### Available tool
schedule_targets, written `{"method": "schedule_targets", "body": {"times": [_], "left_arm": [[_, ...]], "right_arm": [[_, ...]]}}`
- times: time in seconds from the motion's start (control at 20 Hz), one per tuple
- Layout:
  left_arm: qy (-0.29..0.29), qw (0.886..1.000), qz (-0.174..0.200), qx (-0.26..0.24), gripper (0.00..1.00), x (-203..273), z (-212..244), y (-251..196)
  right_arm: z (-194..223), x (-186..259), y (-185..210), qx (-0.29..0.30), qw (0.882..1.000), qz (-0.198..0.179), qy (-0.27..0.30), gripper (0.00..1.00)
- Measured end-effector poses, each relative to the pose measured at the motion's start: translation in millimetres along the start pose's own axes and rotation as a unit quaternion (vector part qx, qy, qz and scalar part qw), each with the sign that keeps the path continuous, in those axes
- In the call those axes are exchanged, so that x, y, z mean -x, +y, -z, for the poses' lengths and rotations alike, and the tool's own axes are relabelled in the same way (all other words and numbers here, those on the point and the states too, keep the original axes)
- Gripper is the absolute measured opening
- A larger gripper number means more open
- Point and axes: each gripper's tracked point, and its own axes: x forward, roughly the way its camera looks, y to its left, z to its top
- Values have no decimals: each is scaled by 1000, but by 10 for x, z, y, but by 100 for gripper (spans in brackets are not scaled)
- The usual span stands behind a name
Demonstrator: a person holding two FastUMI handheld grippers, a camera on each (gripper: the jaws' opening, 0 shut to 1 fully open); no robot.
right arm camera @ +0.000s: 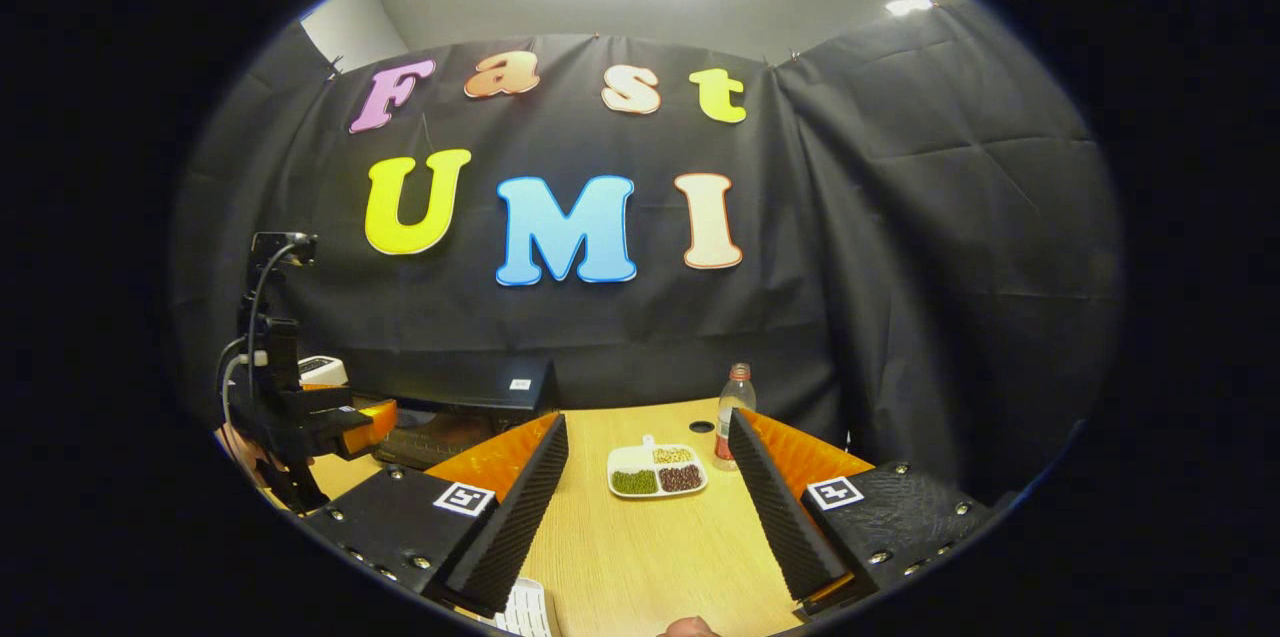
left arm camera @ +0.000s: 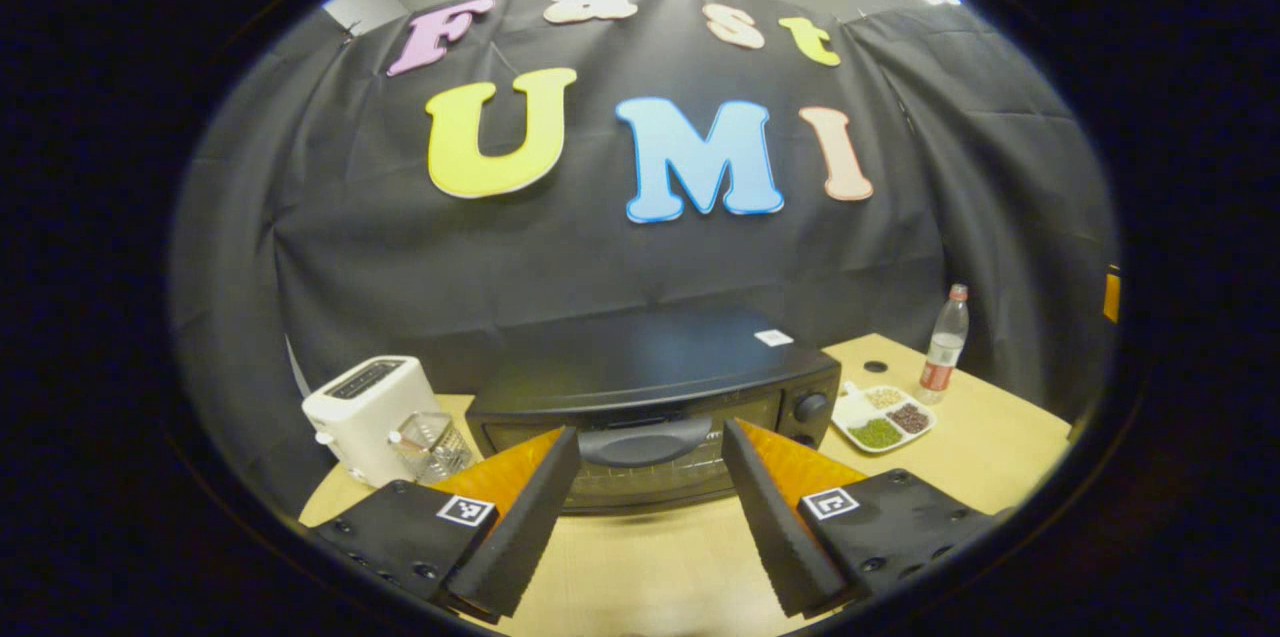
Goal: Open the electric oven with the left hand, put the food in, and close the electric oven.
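A black electric oven (left arm camera: 655, 397) stands on the wooden table, its door shut, with a curved handle (left arm camera: 647, 439) across the top of the door. My left gripper (left arm camera: 650, 517) is open just in front of it, and the handle shows between its fingers. A white divided food plate (left arm camera: 885, 417) with green, brown and yellow portions lies to the right of the oven. In the right gripper view my right gripper (right arm camera: 645, 507) is open above the table, with the food plate (right arm camera: 657, 470) a little ahead between its fingers. The oven (right arm camera: 470, 407) and the left gripper (right arm camera: 300, 407) sit at the left there.
A white toaster (left arm camera: 370, 412) and a clear cup (left arm camera: 432, 447) stand left of the oven. A plastic bottle (left arm camera: 944, 342) with a red label stands behind the plate, also near the wall (right arm camera: 735, 412). A white ridged object (right arm camera: 525, 612) lies at the table's near edge.
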Motion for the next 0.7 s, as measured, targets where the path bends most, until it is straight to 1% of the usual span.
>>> {"method": "schedule_targets", "body": {"times": [0.05,0.1,0.25,0.3,0.35,0.4,0.45,0.6,0.7], "left_arm": [[-13,1000,-7,2,96,145,-144,-20],[-28,1000,-12,6,90,306,-296,-63],[-64,997,-40,18,100,827,-626,-124],[-70,996,-48,22,96,995,-679,-157],[-76,995,-56,24,100,1159,-735,-186],[-81,994,-64,25,95,1316,-783,-205],[-87,993,-71,22,100,1469,-833,-219],[-101,991,-88,16,100,1887,-952,-274],[-102,990,-99,12,100,2120,-979,-264]], "right_arm": [[-56,30,-5,-11,1000,-14,-1,98],[-91,35,-21,-23,999,-26,-2,98],[-222,80,-203,-31,998,-45,-10,98],[-252,112,-245,-24,998,-51,-15,98],[-286,131,-319,-14,998,-56,-20,98],[-340,173,-378,-5,998,-62,-27,98],[-399,219,-407,3,997,-69,-35,98],[-581,387,-446,12,994,-90,-58,98],[-638,463,-440,8,993,-99,-59,98]]}}
